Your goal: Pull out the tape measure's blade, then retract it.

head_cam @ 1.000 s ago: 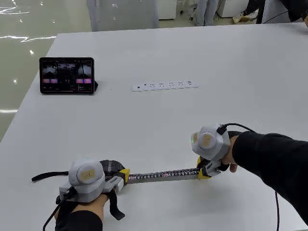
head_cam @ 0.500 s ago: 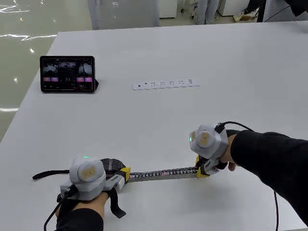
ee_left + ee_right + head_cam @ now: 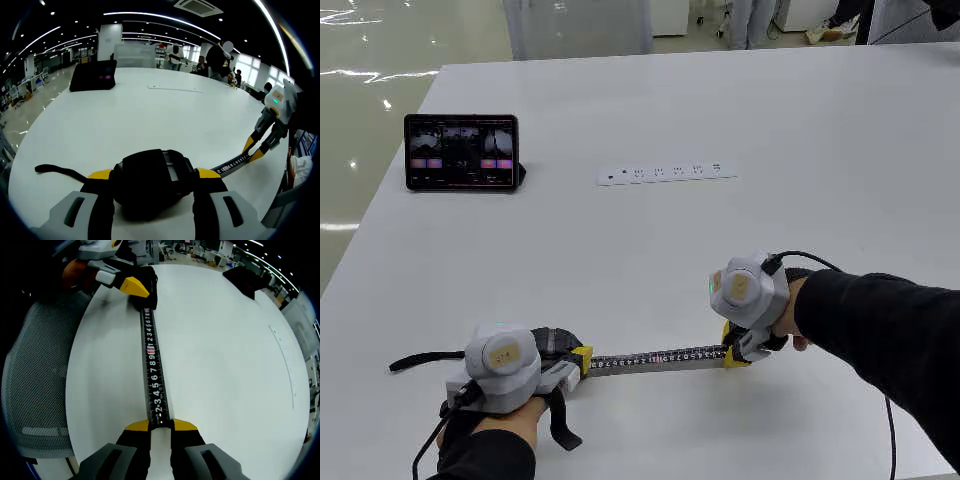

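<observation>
I read the left gripper (image 3: 154, 175) clamped on the case (image 3: 552, 344) and the right gripper (image 3: 161, 426) pinching the blade (image 3: 151, 370) tip. The blade lies extended flat on the table (image 3: 720, 120).

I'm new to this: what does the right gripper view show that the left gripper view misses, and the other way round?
Right gripper view: the right gripper shut on the end of the blade, with the printed numbers readable all along. Left gripper view: the left gripper clamping the black case up close, the strap lying on the table, people standing beyond. Shared: the drawn-out blade, the tablet, the table.
</observation>
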Motion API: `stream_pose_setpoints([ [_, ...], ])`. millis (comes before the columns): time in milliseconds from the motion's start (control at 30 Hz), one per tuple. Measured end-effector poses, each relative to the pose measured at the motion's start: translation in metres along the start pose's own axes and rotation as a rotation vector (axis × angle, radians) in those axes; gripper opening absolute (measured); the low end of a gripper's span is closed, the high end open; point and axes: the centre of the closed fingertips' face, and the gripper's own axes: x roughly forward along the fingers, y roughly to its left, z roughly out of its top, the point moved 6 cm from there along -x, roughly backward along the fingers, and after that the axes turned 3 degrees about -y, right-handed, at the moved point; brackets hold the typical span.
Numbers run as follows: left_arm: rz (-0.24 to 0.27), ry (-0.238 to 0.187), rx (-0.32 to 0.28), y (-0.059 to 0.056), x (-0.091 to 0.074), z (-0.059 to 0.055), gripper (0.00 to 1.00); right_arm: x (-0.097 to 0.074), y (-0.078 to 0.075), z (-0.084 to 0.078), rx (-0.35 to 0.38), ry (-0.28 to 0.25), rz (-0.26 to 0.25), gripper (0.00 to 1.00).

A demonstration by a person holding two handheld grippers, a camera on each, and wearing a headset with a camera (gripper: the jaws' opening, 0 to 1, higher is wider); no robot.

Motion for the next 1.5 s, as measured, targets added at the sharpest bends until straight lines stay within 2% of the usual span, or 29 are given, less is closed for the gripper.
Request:
stream_pose_setpoints([
  [300, 0.0, -0.01, 0.004, 0.001, 0.001, -0.001, 0.59, 0.002, 0.001, 0.005, -0.011, -0.002, -0.001, 0.11],
  [967, -0.007, 0.017, -0.009, 0.0, 0.0, -0.001, 0.59, 0.005, 0.002, 0.014, 0.016, -0.006, -0.016, 0.11],
  [1500, -0.012, 0.03, -0.014, 0.001, 0.001, 0.0, 0.59, 0.01, 0.002, 0.023, 0.001, -0.009, -0.006, 0.11],
])
